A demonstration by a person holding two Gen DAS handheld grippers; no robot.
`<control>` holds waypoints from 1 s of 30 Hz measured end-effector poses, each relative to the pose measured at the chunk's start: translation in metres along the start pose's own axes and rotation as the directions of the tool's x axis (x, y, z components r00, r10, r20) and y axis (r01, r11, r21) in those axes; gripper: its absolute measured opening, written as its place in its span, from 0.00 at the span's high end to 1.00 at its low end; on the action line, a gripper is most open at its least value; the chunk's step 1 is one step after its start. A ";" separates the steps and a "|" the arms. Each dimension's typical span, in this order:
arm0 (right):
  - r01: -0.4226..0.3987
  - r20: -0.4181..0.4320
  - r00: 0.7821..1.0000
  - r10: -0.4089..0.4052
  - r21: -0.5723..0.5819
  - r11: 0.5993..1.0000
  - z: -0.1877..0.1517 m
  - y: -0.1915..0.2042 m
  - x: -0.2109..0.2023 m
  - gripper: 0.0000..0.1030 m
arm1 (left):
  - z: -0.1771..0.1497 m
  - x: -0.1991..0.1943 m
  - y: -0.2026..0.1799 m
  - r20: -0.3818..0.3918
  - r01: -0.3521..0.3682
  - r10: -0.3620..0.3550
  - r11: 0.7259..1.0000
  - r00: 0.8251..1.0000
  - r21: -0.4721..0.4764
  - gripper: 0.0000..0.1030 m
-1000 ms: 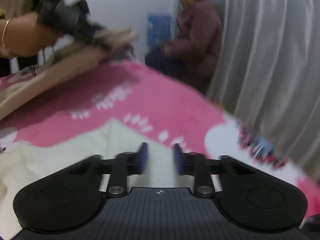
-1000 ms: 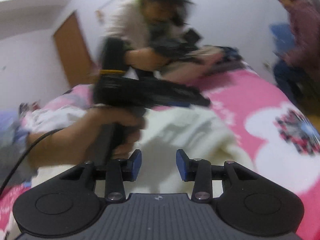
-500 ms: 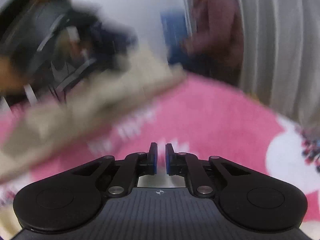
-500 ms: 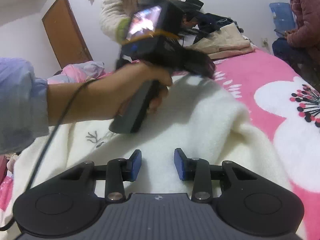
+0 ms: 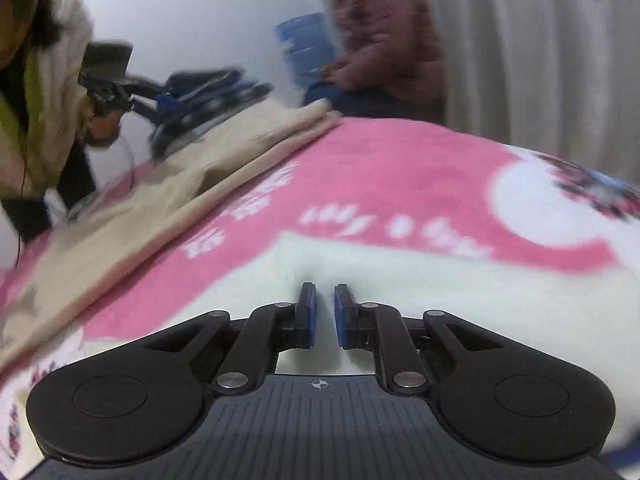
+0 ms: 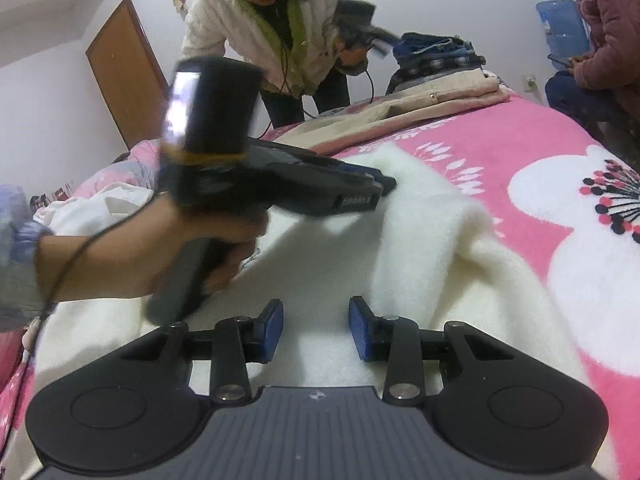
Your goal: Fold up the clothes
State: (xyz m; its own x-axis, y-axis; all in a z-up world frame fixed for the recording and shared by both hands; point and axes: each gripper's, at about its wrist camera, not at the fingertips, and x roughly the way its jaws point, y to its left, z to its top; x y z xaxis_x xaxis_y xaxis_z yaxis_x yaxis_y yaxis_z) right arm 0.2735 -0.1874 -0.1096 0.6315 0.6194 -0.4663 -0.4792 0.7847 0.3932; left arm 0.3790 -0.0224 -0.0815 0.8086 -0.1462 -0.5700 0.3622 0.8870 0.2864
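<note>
A cream fleece sweater lies spread on the pink blanket. A hand holds my left gripper at the sweater's far edge. In the left wrist view, the left gripper has its jaws nearly together and opening slightly. The cream sweater puckers at the tips and is pinched between the pads. My right gripper hovers low over the near part of the sweater. It is open, with nothing between its fingers.
A beige garment lies along the bed's far side, with a stack of folded clothes behind it. Another person leans over there with grippers. A seated person is at the right. A curtain hangs beyond the bed.
The left gripper's jaws went from wide apart to nearly together, and it came down onto the sweater's far edge. The right gripper sank a little and kept its opening.
</note>
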 end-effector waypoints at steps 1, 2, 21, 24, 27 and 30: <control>0.002 0.001 1.000 -0.002 -0.003 1.000 0.000 0.001 0.000 0.63 | 0.002 0.005 0.001 0.006 -0.028 0.027 1.000 1.000 0.009 0.90; 0.003 0.002 1.000 -0.003 -0.006 1.000 0.000 0.001 0.000 0.63 | 0.003 0.011 0.002 0.012 -0.055 0.055 0.998 0.998 0.018 0.91; -0.002 0.006 1.000 0.002 0.001 1.000 -0.001 0.002 -0.002 0.63 | 0.007 -0.026 -0.022 0.002 0.049 -0.049 0.998 0.999 -0.029 0.73; -0.002 0.006 1.000 0.002 0.001 1.000 -0.001 0.003 -0.002 0.63 | 0.015 -0.005 -0.012 0.001 -0.004 0.004 0.999 1.000 -0.035 0.63; -0.001 0.006 1.000 0.001 0.000 1.000 -0.001 0.003 -0.002 0.63 | 0.021 0.004 -0.008 0.005 -0.059 0.059 0.998 0.998 -0.016 0.36; -0.003 0.008 1.000 0.003 0.001 1.000 -0.002 0.002 -0.002 0.63 | 0.026 -0.003 0.009 0.017 -0.013 0.014 0.997 1.000 -0.073 0.37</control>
State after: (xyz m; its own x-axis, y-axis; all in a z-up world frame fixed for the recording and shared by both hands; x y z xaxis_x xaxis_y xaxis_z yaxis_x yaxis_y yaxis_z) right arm 0.2703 -0.1874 -0.1095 0.6345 0.6218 -0.4590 -0.4807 0.7826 0.3956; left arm 0.3917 -0.0255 -0.0576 0.8214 -0.1414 -0.5525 0.3172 0.9184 0.2365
